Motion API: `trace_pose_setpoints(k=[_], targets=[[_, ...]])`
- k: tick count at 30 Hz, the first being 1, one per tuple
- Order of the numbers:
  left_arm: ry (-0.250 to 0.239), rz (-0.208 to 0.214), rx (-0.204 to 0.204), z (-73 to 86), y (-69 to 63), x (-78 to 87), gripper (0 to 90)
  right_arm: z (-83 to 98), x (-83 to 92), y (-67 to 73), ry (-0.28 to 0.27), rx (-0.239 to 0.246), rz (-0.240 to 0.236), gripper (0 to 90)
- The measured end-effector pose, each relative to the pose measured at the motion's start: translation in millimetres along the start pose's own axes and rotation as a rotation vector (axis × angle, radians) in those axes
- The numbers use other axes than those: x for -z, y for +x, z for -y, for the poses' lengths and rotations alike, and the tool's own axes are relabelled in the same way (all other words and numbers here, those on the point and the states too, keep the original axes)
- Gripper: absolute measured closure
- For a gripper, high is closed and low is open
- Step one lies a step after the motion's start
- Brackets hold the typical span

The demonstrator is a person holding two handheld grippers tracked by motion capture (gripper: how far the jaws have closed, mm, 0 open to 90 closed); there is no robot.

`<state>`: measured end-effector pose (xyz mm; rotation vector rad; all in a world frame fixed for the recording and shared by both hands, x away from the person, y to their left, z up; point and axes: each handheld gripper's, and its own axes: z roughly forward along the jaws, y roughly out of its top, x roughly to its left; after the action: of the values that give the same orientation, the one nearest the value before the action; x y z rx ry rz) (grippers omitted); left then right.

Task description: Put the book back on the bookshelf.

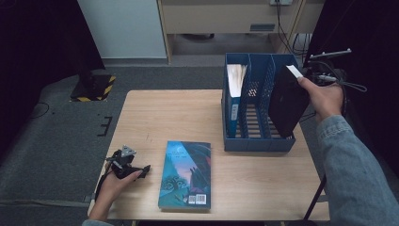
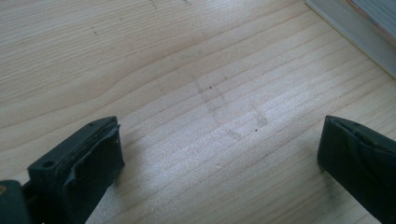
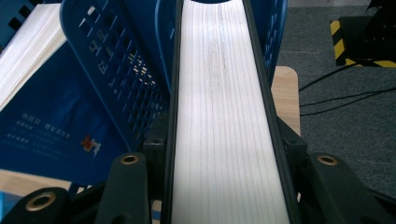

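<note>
Your right gripper (image 3: pixel 224 154) is clamped on the black book (image 1: pixel 287 101), one jaw on each cover, with the white page edge running up between them in the right gripper view. You hold that book tilted over the right-hand compartment of the blue file rack (image 1: pixel 256 141), its lower corner down inside the rack's front right corner. In the rack's left compartment a blue book (image 1: pixel 234 94) stands upright. In front of the rack, flat on the table (image 1: pixel 179 113), lies a teal book (image 1: pixel 186 174). Your left gripper (image 1: pixel 136 172) rests on the table well left of the rack, just beside the teal book, jaws wide apart over bare wood.
</note>
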<state>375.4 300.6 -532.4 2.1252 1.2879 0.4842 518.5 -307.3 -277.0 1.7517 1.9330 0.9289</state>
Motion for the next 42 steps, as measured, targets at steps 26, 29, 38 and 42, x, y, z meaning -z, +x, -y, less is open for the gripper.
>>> trace_pose_setpoints(k=[26, 29, 38, 42], targets=[[-0.001, 0.001, -0.001, 0.1, 0.1, 0.0, 0.0, 20.5, -42.1, -4.2, -0.038, -0.038, 0.033, 52.4], [-0.001, 0.002, -0.002, 0.0, 0.2, 0.0, 0.0, 24.3, -45.4, -6.4, -0.037, -0.049, 0.033, 52.4], [-0.001, 0.001, -0.005, 0.2, 0.4, -0.1, 0.0, 36.9, -57.3, -9.2, -0.025, -0.038, 0.038, 52.3], [-0.004, 0.002, 0.003, 0.3, -0.2, -0.3, 0.0, 40.6, -61.3, -9.2, -0.019, -0.047, 0.036, 52.3]])
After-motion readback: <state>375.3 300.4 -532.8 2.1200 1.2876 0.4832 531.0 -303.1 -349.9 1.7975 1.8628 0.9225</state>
